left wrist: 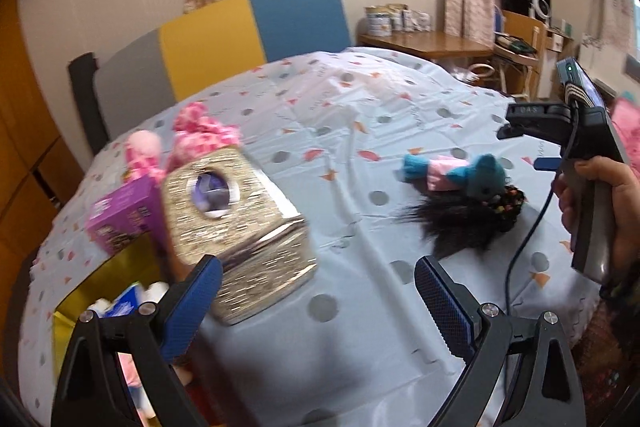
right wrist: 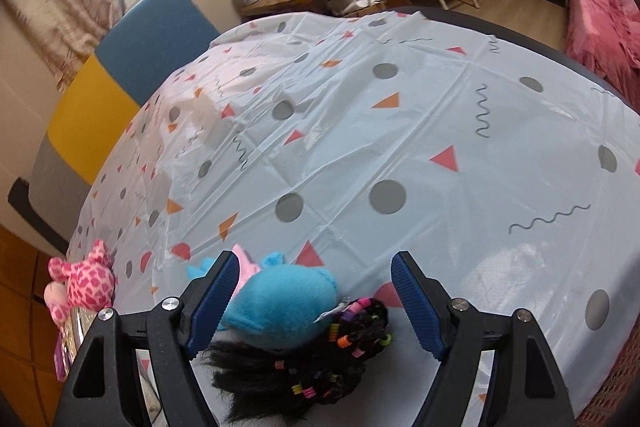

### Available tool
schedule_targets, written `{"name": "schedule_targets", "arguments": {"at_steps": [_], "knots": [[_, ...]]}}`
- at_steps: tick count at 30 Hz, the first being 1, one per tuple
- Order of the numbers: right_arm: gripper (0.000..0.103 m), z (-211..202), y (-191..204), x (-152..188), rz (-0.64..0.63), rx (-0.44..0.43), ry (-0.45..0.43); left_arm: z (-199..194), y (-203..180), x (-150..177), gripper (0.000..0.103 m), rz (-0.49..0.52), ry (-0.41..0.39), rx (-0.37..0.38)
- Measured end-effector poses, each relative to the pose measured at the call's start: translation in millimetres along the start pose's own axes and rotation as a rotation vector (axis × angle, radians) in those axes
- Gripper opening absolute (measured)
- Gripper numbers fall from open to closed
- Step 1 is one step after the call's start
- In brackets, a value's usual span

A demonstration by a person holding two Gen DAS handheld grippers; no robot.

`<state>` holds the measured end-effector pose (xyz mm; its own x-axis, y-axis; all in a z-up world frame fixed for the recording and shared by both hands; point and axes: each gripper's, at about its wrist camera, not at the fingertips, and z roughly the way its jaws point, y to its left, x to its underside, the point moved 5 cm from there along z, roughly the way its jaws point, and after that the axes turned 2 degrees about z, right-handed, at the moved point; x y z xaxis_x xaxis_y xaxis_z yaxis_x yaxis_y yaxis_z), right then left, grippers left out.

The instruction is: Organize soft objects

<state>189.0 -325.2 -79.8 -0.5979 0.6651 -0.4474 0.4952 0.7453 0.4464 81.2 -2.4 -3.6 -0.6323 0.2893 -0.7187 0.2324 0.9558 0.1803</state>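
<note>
A gold box (left wrist: 76, 291) sat open at the table's left edge, holding white and blue packets I couldn't make out. One pink toy (left wrist: 200, 137), one blue bear (left wrist: 480, 177) and one black hairpiece (left wrist: 460, 223) lay on the cloth (left wrist: 360, 131). Your left gripper (left wrist: 316, 291) gaped empty by the glitter box (left wrist: 240, 219). Your right gripper (right wrist: 312, 297) stood wide, straddling bear and hairpiece, pads clear.

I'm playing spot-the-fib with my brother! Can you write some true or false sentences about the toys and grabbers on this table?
1. The blue teddy lies beside the black hairy toy. True.
2. The right gripper is squeezing the teddy. False: its jaws stand open around it.
3. The pink giraffe sits behind the gold box. True.
4. The left gripper holds the gold box. False: it is open, holding nothing.
5. The tablecloth is plain white. False: it has dots, triangles and squiggles.
</note>
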Motion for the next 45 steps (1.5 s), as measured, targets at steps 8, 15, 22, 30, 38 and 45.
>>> {"name": "schedule_targets", "arguments": {"at_steps": [8,15,22,30,38,45], "knots": [[0.08,-4.5,-20.9,-8.6,0.116,-0.012,-0.022,41.9,-53.8,-24.7,0.081,0.067,0.034,0.156],[0.08,-4.9,-24.6,-9.9,0.155,-0.049,-0.018,84.6,-92.2,-53.0,0.076,0.01,0.128,0.328],[0.08,-5.1,-28.3,-11.4,0.193,-0.091,-0.012,121.3,-130.0,-78.6,0.094,-0.09,0.23,0.47],[0.08,-7.4,-34.6,-14.2,0.244,-0.128,-0.019,151.8,-166.5,-90.1,0.095,-0.109,0.28,0.487],[0.08,-3.8,-34.8,-13.4,0.251,-0.137,-0.003,198.1,-185.2,-82.5,0.053,-0.123,0.361,0.534],[0.08,2.7,-32.0,-10.7,0.234,-0.132,0.033,190.5,-160.8,-87.7,0.049,-0.107,0.303,0.556]]}}
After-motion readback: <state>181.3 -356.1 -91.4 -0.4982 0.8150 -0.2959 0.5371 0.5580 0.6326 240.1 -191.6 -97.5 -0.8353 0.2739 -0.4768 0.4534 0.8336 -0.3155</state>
